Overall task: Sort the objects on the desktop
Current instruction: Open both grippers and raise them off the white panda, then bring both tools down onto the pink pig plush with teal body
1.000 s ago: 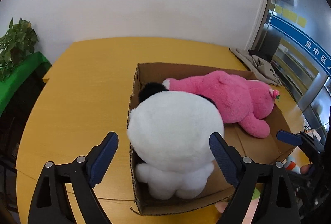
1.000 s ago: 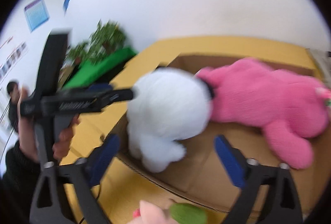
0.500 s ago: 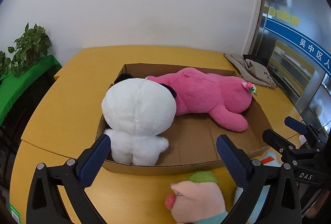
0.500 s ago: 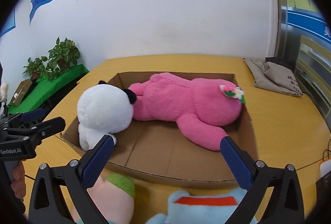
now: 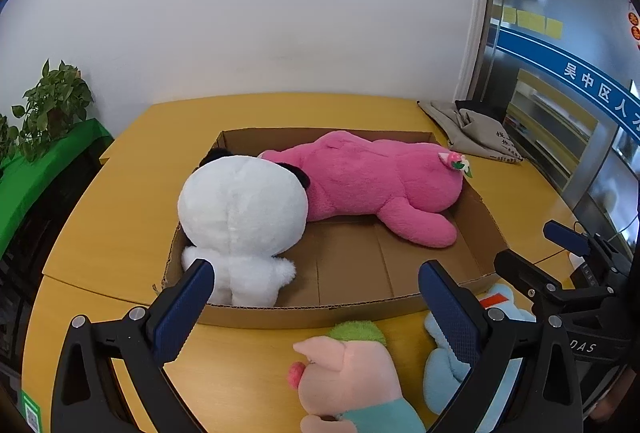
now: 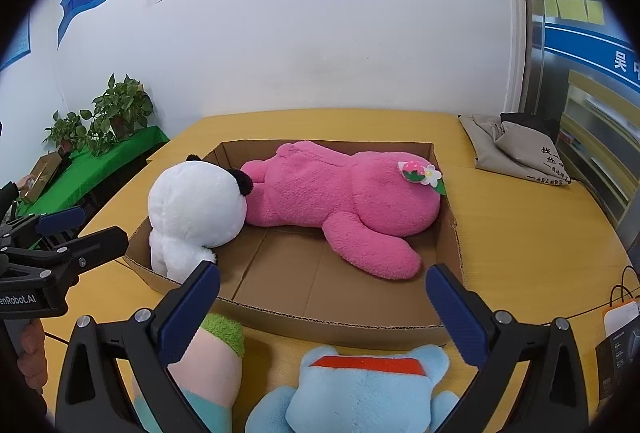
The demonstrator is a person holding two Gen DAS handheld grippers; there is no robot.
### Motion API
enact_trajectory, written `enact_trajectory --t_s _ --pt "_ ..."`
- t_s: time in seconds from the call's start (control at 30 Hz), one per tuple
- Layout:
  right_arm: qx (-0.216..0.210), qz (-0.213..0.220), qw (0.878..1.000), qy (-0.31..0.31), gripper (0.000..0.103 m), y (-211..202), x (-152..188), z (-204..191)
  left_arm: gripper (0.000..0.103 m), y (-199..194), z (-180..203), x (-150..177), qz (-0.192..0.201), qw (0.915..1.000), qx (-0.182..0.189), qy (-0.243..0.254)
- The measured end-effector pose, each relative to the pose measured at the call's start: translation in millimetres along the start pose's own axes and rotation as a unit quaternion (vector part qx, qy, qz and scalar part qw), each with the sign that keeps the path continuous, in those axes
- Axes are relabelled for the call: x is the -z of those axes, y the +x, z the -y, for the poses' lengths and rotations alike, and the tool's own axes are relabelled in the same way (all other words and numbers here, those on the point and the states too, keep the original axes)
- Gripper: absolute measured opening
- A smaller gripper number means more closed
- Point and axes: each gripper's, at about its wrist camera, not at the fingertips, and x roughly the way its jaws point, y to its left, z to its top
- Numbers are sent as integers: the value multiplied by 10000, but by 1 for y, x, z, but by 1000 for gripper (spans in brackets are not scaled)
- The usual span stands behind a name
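Observation:
A shallow cardboard box lies on the yellow table. In it sit a white panda plush at the left and a pink bear plush lying along the back. In front of the box lie a pink pig plush with a green cap and a light blue plush. My left gripper is open and empty, above the pig. My right gripper is open and empty, above the blue plush.
A grey cloth bag lies at the table's far right corner. Potted plants stand on a green-covered shelf at the left. A white wall is behind. A small dark box and a cable lie at the right edge.
Both grippers have pulled back from the box toward the table's near edge. The panda, between the left gripper's open fingers a second ago, sits in the box. The pig and blue plush came into view.

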Motion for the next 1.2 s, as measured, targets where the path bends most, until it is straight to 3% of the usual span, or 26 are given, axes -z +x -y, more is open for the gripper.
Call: enact_trajectory --t_s 0.83,1.03,1.2 --pt "52 -130 9999 -35 103 -17 19 -11 103 12 -8 18 -435 9988 204 -117" --pt "-431 -378 9982 -170 103 -25 36 -23 103 24 -11 27 -738 9966 321 -160" --pt "-903 -937 9901 -517 103 -27 74 -49 103 40 -18 40 -1093 9924 456 -328"
